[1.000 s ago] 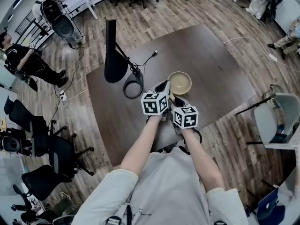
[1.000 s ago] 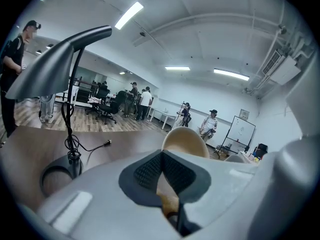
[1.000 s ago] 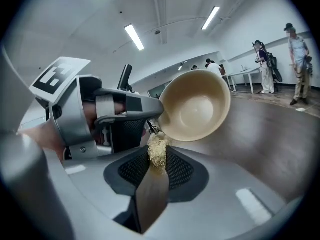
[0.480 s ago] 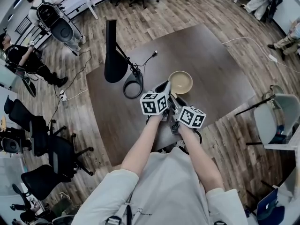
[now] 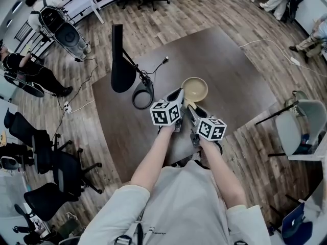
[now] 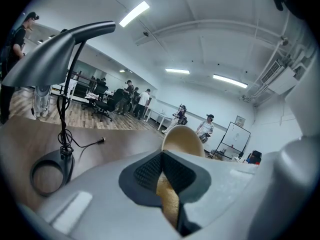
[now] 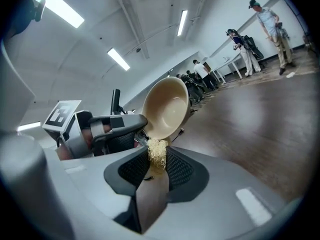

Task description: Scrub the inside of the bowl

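A beige bowl (image 5: 195,89) sits tilted on the dark table (image 5: 230,70). My left gripper (image 5: 179,94) is shut on the bowl's near-left rim; in the left gripper view that rim (image 6: 182,140) runs between the closed pads. My right gripper (image 5: 190,109) hovers just in front of the bowl. It is shut on a pale yellow fibrous scrubber (image 7: 157,154), which sits right below the bowl's (image 7: 167,108) lower rim. The bowl's open side faces the right gripper view. The left gripper (image 7: 133,123) shows there too, clamped on the rim.
A black desk lamp (image 5: 121,65) with a ring base (image 5: 142,95) and a trailing cable stands left of the bowl. A grey chair (image 5: 300,129) stands beyond the table's right edge. Office chairs and people are along the room's left side.
My right gripper has drawn back a little toward the right, away from the bowl. The left gripper and bowl have stayed almost in place.
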Motion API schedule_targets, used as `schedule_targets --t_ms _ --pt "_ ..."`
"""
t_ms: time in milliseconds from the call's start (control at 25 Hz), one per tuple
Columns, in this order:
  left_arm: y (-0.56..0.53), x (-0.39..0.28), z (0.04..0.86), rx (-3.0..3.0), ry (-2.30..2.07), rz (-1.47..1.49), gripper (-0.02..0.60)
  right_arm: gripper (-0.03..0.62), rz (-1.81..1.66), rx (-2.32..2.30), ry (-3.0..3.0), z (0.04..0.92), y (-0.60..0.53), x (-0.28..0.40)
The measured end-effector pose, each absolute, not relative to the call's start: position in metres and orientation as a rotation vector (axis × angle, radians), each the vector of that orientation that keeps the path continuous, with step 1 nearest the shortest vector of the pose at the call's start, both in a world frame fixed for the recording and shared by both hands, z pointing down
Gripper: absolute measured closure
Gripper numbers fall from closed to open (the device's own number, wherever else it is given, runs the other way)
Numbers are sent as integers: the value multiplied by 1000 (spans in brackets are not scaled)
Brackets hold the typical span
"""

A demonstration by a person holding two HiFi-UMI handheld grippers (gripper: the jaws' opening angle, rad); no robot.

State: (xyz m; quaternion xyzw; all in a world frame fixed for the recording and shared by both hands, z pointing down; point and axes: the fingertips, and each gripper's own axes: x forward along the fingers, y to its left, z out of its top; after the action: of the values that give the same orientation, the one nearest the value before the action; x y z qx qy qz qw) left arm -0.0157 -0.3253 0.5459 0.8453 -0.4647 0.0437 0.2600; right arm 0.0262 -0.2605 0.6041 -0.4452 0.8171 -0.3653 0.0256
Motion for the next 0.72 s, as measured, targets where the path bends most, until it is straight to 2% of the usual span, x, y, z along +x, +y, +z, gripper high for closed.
schedule_targets --t_ms 280,720 --pt "-323 -21 556 2257 -1247 191 577 476 -854 -1614 2843 623 -257 57" --pt "-310 -19 578 2326 -1190 417 577 476 -719 -1738 2992 624 -265 100"
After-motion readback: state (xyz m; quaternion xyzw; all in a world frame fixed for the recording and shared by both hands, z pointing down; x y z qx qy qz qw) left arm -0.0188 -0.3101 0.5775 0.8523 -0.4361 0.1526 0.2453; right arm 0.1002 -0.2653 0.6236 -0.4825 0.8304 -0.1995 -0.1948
